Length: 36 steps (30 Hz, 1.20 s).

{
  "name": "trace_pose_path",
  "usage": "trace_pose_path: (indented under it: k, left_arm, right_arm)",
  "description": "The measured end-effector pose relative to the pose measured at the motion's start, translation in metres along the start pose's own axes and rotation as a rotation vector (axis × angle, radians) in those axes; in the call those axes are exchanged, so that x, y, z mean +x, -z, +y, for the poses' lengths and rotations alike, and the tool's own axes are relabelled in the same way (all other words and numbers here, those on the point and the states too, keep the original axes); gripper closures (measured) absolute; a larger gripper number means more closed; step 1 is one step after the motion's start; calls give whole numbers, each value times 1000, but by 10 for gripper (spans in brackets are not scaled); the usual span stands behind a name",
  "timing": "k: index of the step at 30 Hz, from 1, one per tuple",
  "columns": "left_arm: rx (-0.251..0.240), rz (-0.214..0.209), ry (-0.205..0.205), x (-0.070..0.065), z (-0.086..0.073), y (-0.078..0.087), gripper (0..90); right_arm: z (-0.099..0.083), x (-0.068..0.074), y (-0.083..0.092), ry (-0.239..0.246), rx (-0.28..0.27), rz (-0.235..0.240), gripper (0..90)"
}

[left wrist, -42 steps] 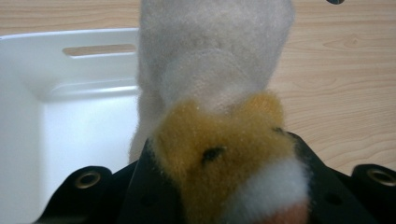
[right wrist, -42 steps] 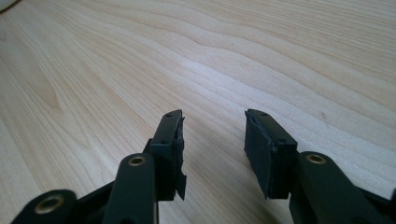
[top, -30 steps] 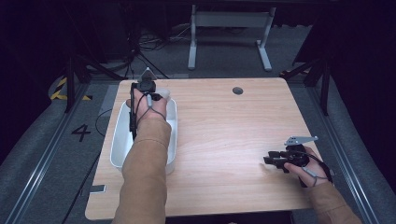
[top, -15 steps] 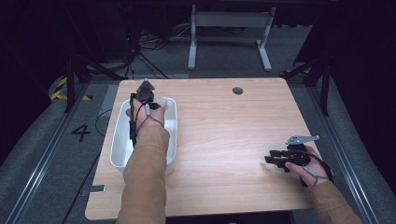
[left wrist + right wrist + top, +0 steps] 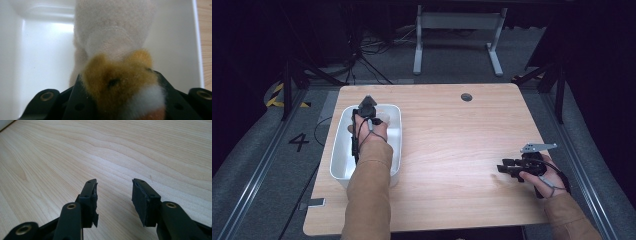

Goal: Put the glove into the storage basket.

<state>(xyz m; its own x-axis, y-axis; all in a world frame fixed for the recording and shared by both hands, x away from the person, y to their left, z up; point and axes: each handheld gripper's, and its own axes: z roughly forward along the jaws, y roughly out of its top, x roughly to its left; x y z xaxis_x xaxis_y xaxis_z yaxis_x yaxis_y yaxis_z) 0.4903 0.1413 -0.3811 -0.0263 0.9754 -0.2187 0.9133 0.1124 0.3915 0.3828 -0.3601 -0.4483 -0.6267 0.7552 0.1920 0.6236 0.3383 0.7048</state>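
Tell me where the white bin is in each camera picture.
High view: white bin at the table's left side, under the left gripper.
Left gripper view: its white walls and floor lie behind the plush toy.
Right gripper view: not in it.
Shared landmark: the wooden table.

Left forearm, in a tan sleeve, runs up from the bottom edge of the high view, wrist straight, hand gripping the left claw from behind with the claw pointing away from the person and tipped downward. Its jaws are clamped on a plush toy, seen pressed between them in the left gripper view. Right forearm enters from the lower right corner, hand wrapped around the right claw, which lies low and level, pointing toward the person's left. Its jaws stand apart with nothing between them.
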Motion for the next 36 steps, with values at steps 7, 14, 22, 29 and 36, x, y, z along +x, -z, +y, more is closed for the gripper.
trace_pose_path:
  k: [7, 14, 22, 29, 36]
  left_arm:
    - [9, -3, 4, 2, -1, -6, 740]
    - [24, 13, 19, 7, -3, -13, 739]
    - [38, 48, 14, 10, -5, -19, 736]
    - [36, 57, 24, 12, -5, -22, 735]
    - [45, 41, 25, 10, -5, -28, 732]
  right_arm:
    - [0, -1, 0, 0, 1, -6, 561]
    - [0, 0, -1, 4, 6, -1, 561]
    - [0, 1, -2, -3, 9, 6, 553]
    - [0, 2, -2, -1, 9, 10, 553]
    - [0, 2, -3, -4, 10, 10, 544]
